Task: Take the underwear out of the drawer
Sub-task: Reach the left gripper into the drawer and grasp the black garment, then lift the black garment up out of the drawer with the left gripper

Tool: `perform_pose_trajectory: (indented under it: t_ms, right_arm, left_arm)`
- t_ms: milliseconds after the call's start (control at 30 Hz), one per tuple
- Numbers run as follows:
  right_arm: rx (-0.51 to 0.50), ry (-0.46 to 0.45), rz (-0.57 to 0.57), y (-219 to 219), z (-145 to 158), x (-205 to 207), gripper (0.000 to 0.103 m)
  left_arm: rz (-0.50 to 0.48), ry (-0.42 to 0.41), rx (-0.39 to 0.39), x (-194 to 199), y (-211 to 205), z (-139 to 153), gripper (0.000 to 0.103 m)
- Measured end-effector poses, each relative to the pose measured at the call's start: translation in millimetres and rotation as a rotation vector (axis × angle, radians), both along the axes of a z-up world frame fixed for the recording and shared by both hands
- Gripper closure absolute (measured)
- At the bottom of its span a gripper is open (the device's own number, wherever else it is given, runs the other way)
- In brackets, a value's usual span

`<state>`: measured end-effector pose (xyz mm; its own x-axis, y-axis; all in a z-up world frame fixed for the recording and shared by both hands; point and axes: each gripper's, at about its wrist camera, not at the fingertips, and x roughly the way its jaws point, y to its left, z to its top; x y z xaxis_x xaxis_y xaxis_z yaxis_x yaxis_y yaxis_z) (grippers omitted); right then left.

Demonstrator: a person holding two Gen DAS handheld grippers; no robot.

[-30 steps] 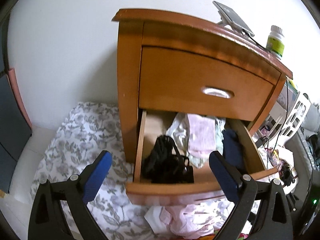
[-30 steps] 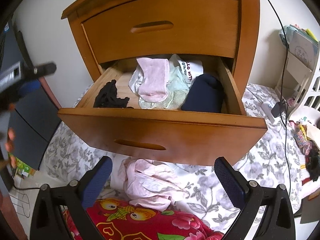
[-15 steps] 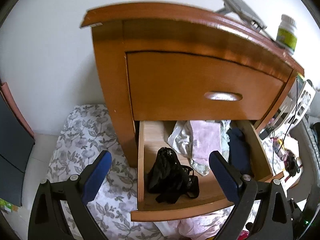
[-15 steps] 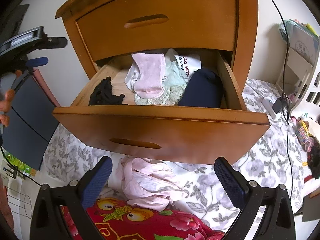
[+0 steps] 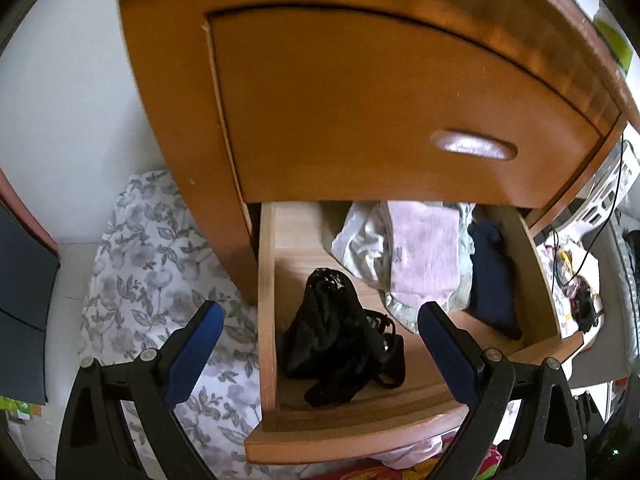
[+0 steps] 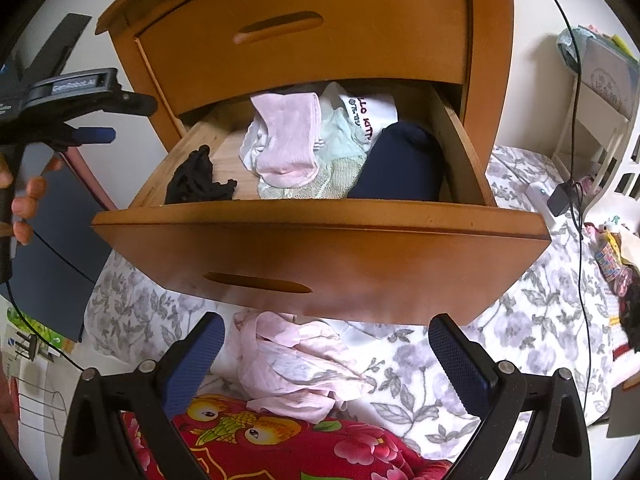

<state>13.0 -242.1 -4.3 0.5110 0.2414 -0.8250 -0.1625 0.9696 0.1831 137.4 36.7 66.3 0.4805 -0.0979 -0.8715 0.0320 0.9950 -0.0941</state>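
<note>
The lower drawer (image 5: 266, 320) (image 6: 320, 252) of a wooden nightstand stands pulled out. Inside, a black lace underwear (image 5: 340, 336) (image 6: 198, 182) lies at the front left. Behind it are a pink garment (image 5: 424, 252) (image 6: 288, 140), white and pale green pieces (image 6: 340, 132), and a navy bundle (image 5: 490, 276) (image 6: 400, 164) at the right. My left gripper (image 5: 318, 334) is open above the drawer, its blue pads either side of the black underwear, apart from it. My right gripper (image 6: 326, 344) is open, below the drawer front, over a pink garment (image 6: 292, 368) on the bed.
The shut upper drawer (image 5: 380, 112) overhangs the open one. A floral sheet (image 5: 152, 248) (image 6: 520, 320) covers the bed around the nightstand, with a red flowered blanket (image 6: 280, 444) near me. A cable (image 6: 576, 120) and white rack (image 6: 608, 112) stand at the right. A hand (image 6: 24, 200) holds the left gripper.
My left gripper has moved forward and down toward the drawer, so the black underwear now sits between its pads. The right gripper has drifted slightly nearer the drawer front.
</note>
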Motion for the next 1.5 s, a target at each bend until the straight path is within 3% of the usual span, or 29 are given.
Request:
perform_pose_trajectory:
  t_ms: [333, 867, 1033, 1300, 1500]
  right_arm:
    - [0.007, 0.014, -0.015, -5, -6, 2, 0.000]
    - [0.011, 0.023, -0.012, -5, -10, 2, 0.000]
    - [0.011, 0.028, -0.007, -4, -10, 2, 0.000]
    - [0.011, 0.034, -0.004, -2, -13, 2, 0.000]
    - [0.011, 0.036, -0.003, -2, -13, 2, 0.000]
  left_arm:
    - [-0.028, 0.089, -0.029, 16, -5, -20, 0.006]
    - [-0.109, 0.292, 0.106, 43, -34, -79, 0.028]
    - [-0.117, 0.326, 0.093, 46, -32, -89, 0.045]
    - [-0.115, 0.345, 0.083, 46, -24, -99, 0.083]
    - [-0.118, 0.317, 0.084, 43, -20, -98, 0.087]
